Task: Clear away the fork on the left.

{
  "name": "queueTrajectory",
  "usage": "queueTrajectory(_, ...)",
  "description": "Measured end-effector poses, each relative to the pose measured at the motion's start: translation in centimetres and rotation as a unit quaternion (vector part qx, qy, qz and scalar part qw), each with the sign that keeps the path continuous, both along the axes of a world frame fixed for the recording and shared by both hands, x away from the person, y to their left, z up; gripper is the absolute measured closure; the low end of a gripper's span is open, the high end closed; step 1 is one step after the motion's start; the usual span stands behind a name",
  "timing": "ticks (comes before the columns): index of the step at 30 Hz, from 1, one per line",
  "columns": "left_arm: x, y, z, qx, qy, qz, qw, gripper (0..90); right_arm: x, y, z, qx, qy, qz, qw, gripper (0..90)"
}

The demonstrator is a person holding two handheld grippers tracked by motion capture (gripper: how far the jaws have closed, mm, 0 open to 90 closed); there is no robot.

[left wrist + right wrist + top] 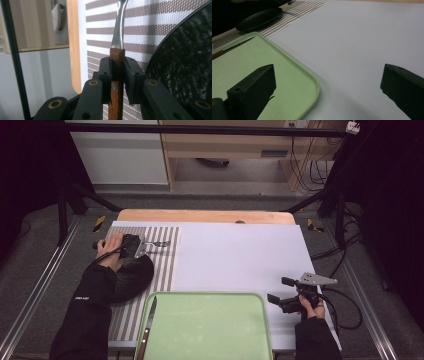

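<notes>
Holding: your left gripper [117, 75] pinches the fork [117, 82] handle between its jaws.
Idle: your right gripper [328, 85] jaws spread, tray [294, 75] beneath.

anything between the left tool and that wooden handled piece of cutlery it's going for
Nothing stands between them. The left tool is already shut on the brown wooden handle of the metal cutlery piece, over the brown-and-white striped placemat, beside the round black plate. Its far end is cut off, so I cannot tell what kind it is.
</notes>
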State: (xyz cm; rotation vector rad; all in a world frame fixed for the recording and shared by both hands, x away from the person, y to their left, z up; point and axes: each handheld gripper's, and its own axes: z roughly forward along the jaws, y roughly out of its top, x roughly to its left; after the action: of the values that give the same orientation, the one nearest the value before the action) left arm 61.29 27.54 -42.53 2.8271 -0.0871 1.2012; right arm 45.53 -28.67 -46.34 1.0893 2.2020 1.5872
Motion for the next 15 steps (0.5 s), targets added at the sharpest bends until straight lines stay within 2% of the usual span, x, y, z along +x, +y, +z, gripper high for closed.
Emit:
queueTrajectory(6,-1.4,-0.8,0.9,-0.019,-0.009,0.006,0.9998,76.4,0.0,-0.1,0.0,0.001,0.000,0.000,1.0000,0.3)
queueTrajectory(10,-2.3,-1.3,1.1,-0.035,-0.004,0.014,0.9993,76.4,0.0,-0.1,0.0,0.002,0.000,0.000,1.0000,0.3)
queueTrajectory(12,-2.7,-1.6,1.1,-0.040,-0.004,0.008,0.9992,76.5,0.0,-0.1,0.0,0.002,0.000,0.000,1.0000,0.3)
queueTrajectory(15,-3.3,-1.8,1.2,-0.048,0.001,0.012,0.9988,76.5,0.0,0.0,0.0,0.002,0.000,0.000,1.0000,0.3)
